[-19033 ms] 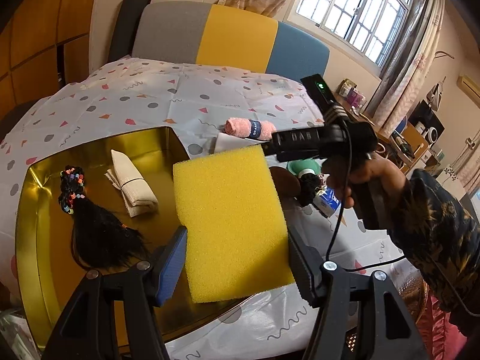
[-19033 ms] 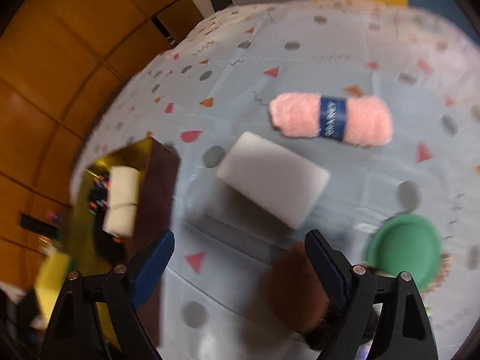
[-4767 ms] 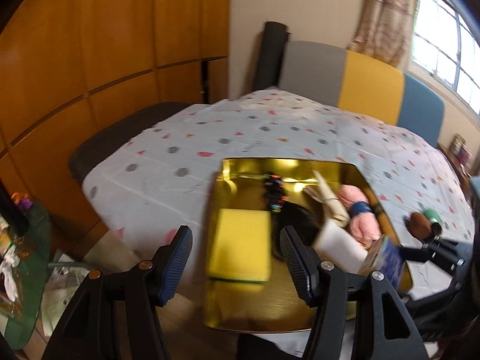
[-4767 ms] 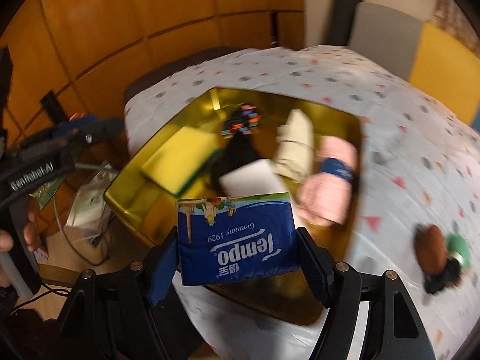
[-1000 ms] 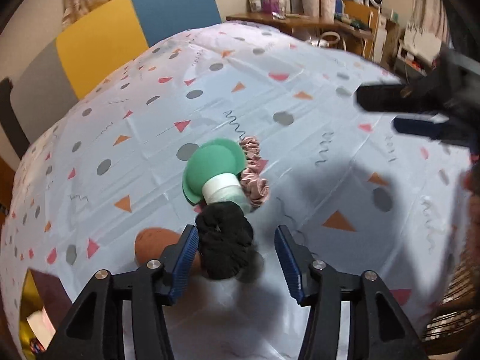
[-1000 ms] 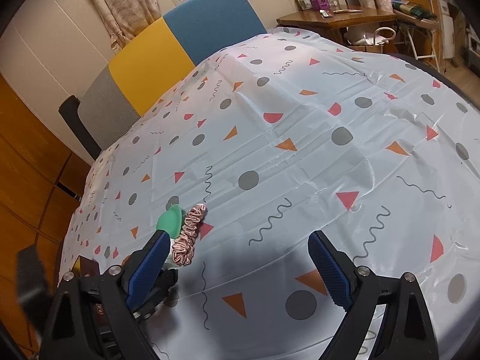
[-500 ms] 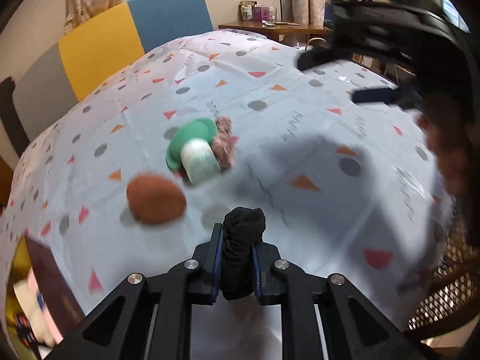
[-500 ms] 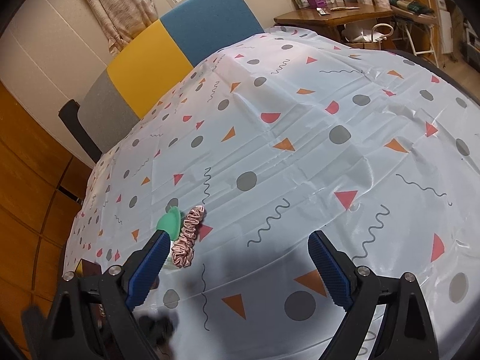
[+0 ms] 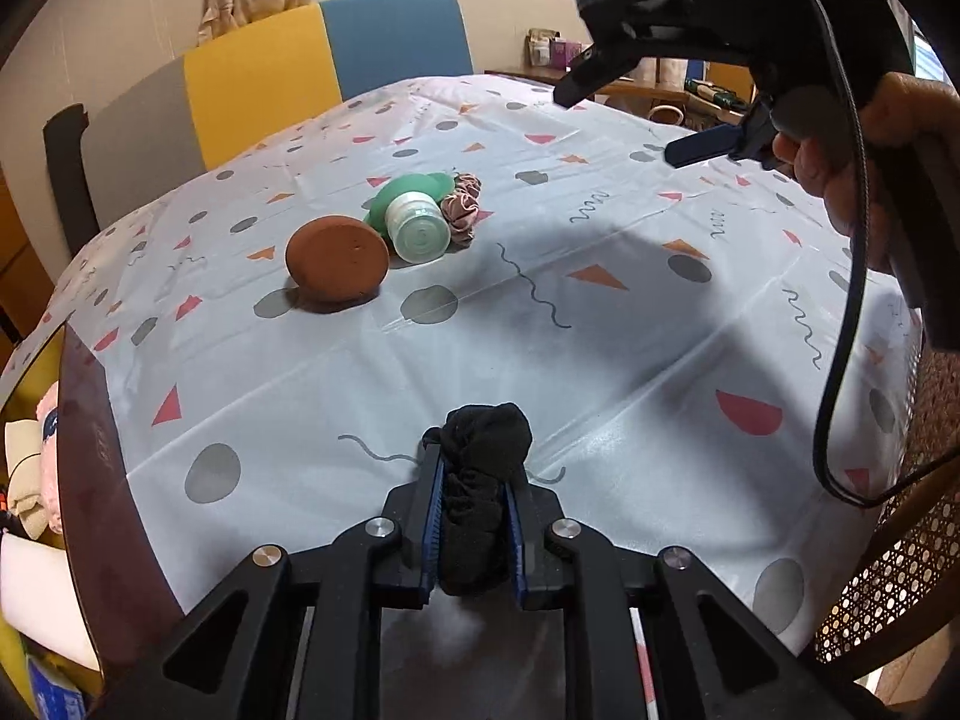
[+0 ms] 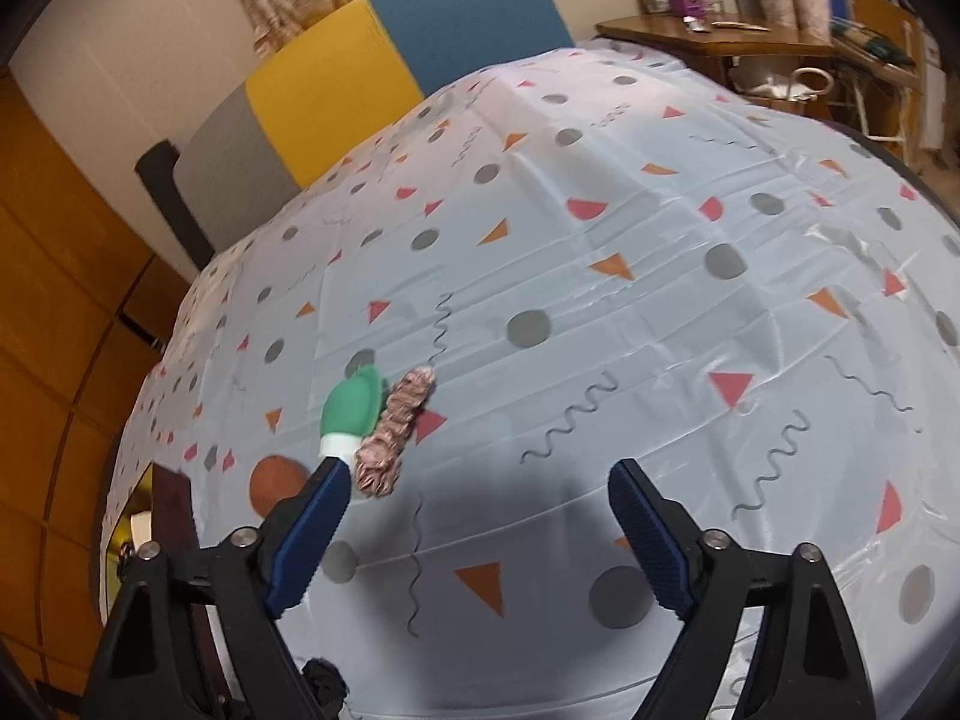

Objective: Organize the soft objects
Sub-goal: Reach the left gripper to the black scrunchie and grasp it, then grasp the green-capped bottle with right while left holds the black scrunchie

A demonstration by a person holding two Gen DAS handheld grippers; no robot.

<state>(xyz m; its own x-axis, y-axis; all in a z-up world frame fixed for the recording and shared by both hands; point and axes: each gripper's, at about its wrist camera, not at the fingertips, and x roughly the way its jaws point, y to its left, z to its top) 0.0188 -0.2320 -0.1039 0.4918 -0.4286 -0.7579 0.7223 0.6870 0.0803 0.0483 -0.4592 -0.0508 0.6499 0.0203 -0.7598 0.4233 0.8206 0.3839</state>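
Left claw (image 9: 474, 516) clamped tight on black fabric bundle (image 9: 480, 480), held above bench (image 9: 600, 324). Right claw (image 10: 474, 540) wide apart, just been narrowing, nothing between pads. Brown pad (image 9: 337, 258), green bottle (image 9: 414, 225), pink scrunchie (image 9: 462, 210) clustered on bench, well apart from left claw.

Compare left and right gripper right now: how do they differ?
The left gripper has its jaws shut on a black fabric bundle; the right gripper has wide jaws, just been closing, with nothing between them. The left sits low near the tablecloth; the right is higher. Both have blue pads.
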